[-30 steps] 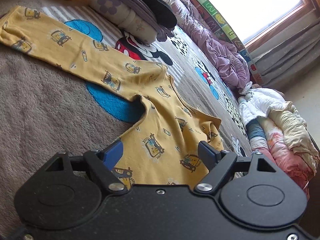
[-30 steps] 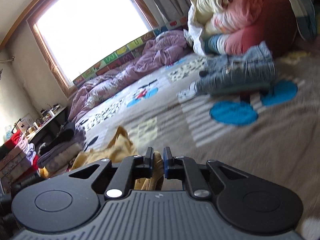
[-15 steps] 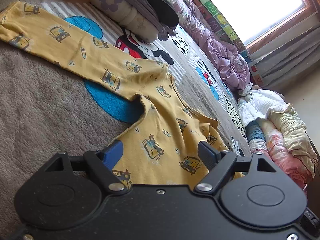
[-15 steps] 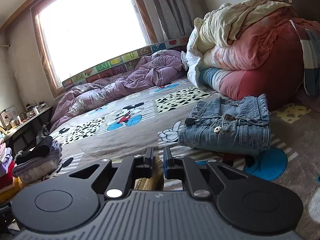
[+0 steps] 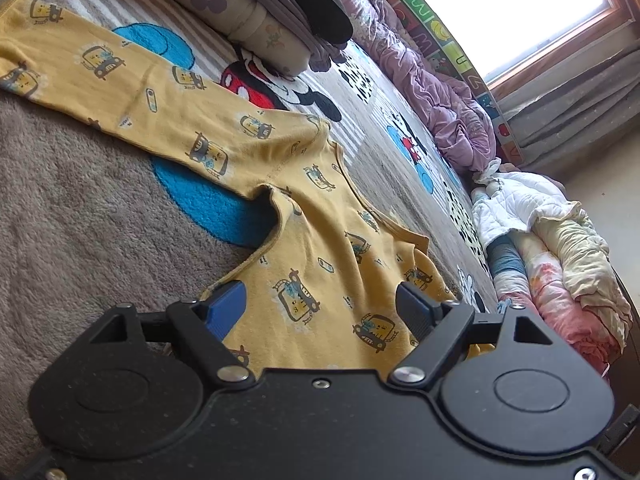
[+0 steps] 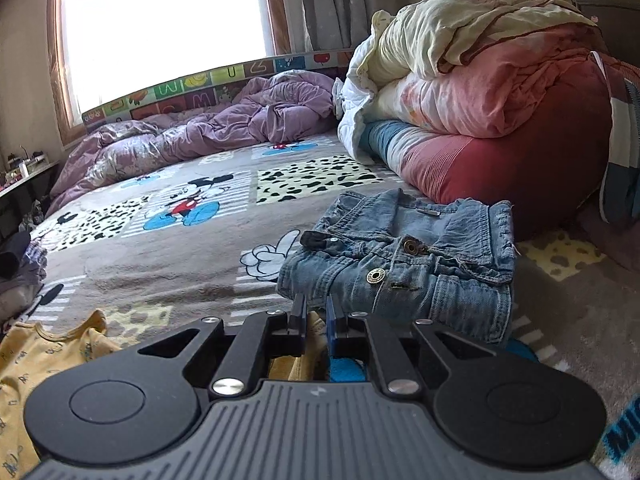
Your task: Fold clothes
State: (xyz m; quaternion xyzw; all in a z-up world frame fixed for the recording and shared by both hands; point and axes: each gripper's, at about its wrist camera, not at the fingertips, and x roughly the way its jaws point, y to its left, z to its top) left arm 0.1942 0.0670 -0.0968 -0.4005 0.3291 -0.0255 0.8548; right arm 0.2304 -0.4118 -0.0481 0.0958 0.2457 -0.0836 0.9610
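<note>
Shirt (image 5: 304, 216) in yellow lies spread on the cartoon blanket (image 5: 80, 208), one sleeve stretched out flat. Right gripper (image 6: 316, 316) is clamped nearly shut on a bit of its yellow fabric and has swung over from the window side toward the folded denim jacket (image 6: 404, 264), so that side looks pulled out. Left gripper (image 5: 320, 304) hangs wide open above the hem, holding nothing. Folding hasn't really started yet, I'd say.

Bright wood-framed window (image 6: 160, 28), grey curtains (image 6: 332, 4), cartoon-print blanket (image 6: 192, 216), piled quilts (image 6: 480, 92) beside it.
</note>
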